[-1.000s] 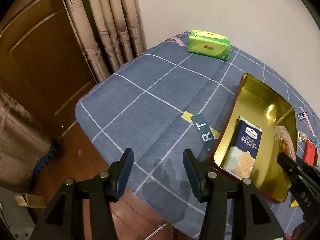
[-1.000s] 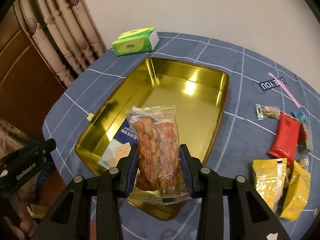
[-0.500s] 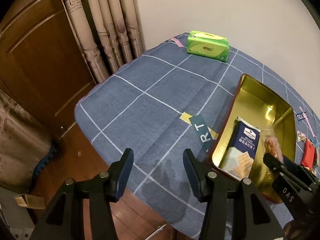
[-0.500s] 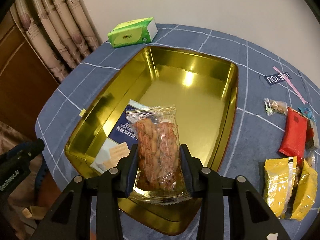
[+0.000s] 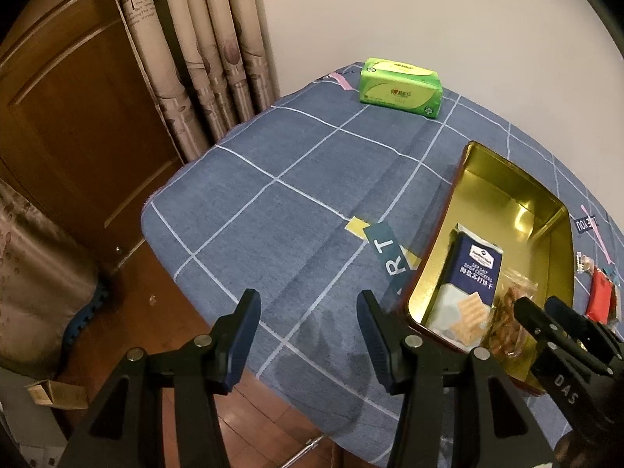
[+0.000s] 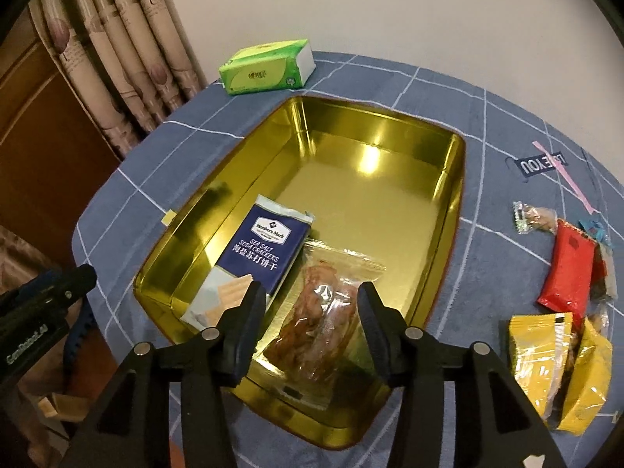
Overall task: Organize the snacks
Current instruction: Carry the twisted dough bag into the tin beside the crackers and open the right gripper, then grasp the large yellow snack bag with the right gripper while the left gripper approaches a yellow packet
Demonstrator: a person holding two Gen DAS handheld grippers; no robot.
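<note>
Now the right gripper (image 6: 310, 314) is opening over the gold tin (image 6: 452, 210), with the clear packet of fried snacks (image 6: 319, 312) lying loose between its parting jaws.

Possibly the packet is catching a pad as the gripper is lifting, or ending up draped on the near rim beside the blue cracker pack (image 6: 255, 257). Counting: one tin, two packs inside, one green tissue pack (image 6: 265, 68); two yellow packets (image 6: 561, 358), one red (image 6: 567, 269) and some small ones are waiting outside. The left gripper (image 5: 308, 335) is hovering half-open, holding nothing.
</note>
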